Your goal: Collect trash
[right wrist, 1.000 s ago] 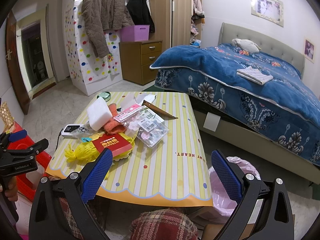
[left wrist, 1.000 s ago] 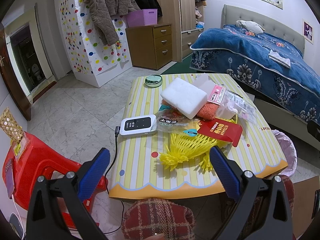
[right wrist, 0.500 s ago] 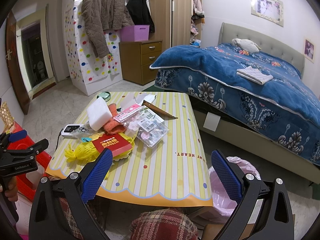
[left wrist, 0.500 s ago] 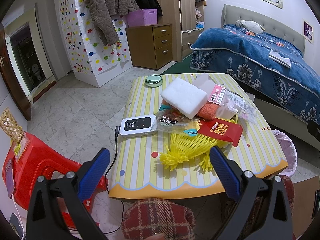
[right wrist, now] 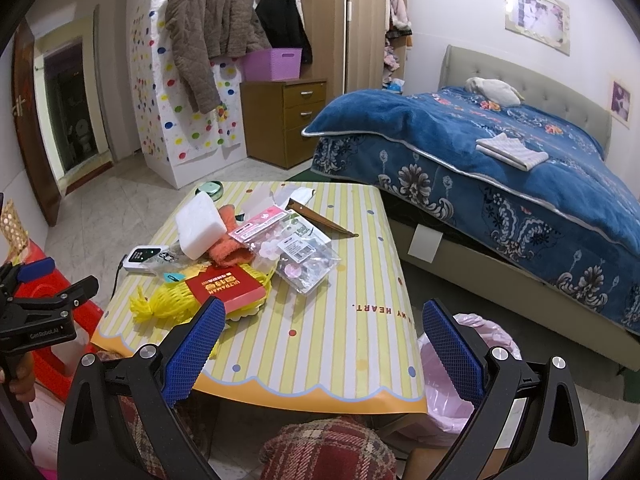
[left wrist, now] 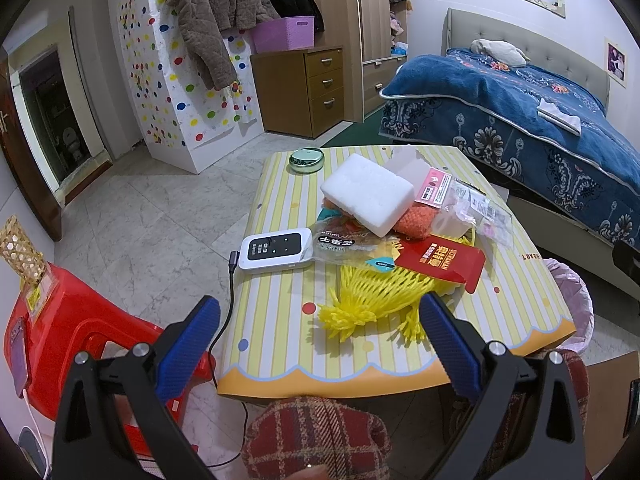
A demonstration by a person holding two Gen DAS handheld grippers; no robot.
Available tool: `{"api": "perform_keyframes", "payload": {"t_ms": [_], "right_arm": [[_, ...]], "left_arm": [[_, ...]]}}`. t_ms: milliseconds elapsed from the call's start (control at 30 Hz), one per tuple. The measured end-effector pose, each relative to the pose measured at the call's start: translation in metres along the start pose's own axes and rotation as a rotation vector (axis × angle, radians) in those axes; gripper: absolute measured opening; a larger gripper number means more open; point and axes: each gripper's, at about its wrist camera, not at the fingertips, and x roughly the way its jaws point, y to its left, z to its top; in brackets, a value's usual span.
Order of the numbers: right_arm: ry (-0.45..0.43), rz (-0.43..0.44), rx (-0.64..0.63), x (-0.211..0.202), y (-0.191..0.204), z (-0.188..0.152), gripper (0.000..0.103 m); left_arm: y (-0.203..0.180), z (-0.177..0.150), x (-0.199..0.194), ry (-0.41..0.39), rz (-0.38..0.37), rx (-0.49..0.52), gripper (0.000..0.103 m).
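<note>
Room: bedroom, striped worktop (right wrist: pixel 352 280) beside a blue bed (right wrist: pixel 520 168).
Left tool (left wrist: pixel 320 316): spread wide, empty, short of the worktop's near edge.
Right tool (right wrist: pixel 320 320): spread wide, empty.
Trash: yellow foam net (left wrist: pixel 372 296), red packet (left wrist: pixel 440 260), white foam block (left wrist: pixel 366 194), clear bags (right wrist: pixel 304 256), heaped mid-worktop.
Bin: pink-lined bin (right wrist: pixel 460 392) just beside the worktop's right corner.
</note>
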Motion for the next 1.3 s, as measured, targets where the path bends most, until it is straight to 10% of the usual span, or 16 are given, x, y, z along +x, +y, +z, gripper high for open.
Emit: {"api": "perform_keyframes", "payload": {"t_ms": [667, 867, 1300], "right_arm": [[0.013, 0.025, -0.187, 0.079, 0.017, -0.003, 0.095], [0.065, 0.033, -0.247, 0.112, 0.021, -0.001, 0.07], [0.116, -0.028, -0.413, 0.172, 0.037, -0.001, 0.074]], "left_arm": [[-0.001, 0.006, 0.042, 0.028, -0.02, 0.024, 0.096], [-0.001, 0.016, 0.061, 0.067, -0.038, -0.004, 0.096], [-0.01, 0.03, 0.086, 0.058, -0.047, -0.001, 0.096]]}}
